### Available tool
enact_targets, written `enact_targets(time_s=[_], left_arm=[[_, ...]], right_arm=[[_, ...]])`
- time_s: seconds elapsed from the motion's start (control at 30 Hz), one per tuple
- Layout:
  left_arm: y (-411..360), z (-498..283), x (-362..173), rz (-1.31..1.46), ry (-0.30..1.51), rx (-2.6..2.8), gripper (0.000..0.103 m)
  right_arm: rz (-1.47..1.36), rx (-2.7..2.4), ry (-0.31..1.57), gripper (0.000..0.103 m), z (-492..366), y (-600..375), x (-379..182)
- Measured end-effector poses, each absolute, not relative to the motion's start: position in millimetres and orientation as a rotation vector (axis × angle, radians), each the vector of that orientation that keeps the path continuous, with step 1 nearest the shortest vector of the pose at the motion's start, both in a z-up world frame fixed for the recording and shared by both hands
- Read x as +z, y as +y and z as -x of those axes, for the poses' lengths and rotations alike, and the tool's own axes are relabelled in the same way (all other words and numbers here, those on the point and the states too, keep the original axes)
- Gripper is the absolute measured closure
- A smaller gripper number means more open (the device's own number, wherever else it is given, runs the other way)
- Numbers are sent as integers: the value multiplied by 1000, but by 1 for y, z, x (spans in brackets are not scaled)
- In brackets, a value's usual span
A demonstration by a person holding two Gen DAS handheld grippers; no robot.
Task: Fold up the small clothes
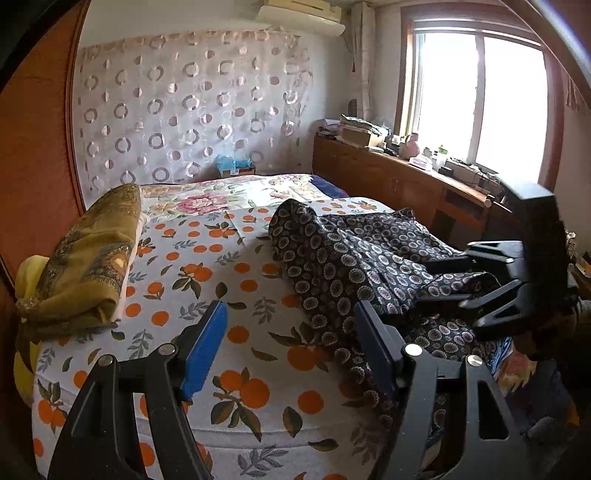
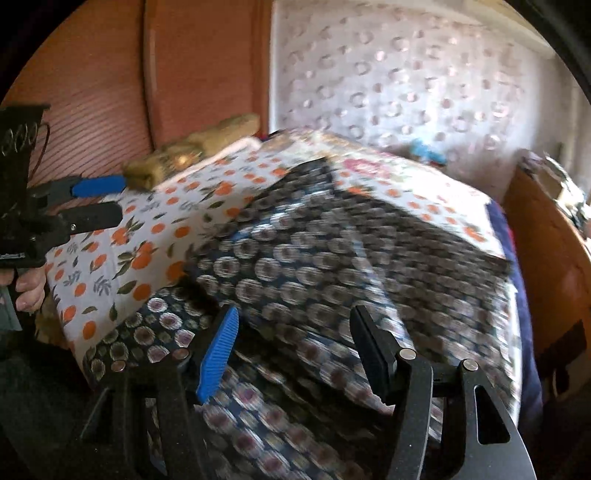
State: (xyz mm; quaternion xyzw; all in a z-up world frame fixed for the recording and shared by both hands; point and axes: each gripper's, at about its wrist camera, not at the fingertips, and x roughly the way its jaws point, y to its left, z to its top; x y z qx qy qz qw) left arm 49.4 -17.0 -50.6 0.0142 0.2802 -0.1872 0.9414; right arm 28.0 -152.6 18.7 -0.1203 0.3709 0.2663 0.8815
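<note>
Both grippers, left gripper (image 1: pixel 291 339) and right gripper (image 2: pixel 293 349), are hanging open, gripping nothing. Navy patterned garment (image 1: pixel 354 258) is lying rumpled on the orange-print bedsheet (image 1: pixel 207 258), probably awaiting spreading before folding.

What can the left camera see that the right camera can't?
Only the left view shows the bright window, the cluttered wooden shelf under it and the air conditioner up high.

Only the right view shows the hand holding the left tongs.

Both show the orange-print bedsheet, the dark patterned garment spread on it, the folded olive cloth and the circle-print curtain. Both tongs are open.
</note>
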Motion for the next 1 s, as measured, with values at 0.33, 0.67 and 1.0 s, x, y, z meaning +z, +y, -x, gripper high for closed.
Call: enact_targets(time_s=[0.33, 0.67, 1.0], left_arm=[[-15, -47, -53, -27, 577, -381, 31], [-19, -45, -59, -28, 585, -389, 31], [-22, -43, -60, -33, 594, -399, 31]], right_arm=[[357, 642, 900, 38, -73, -112, -18], [316, 626, 866, 92, -70, -128, -17], [120, 519, 762, 95, -96, -199, 27]])
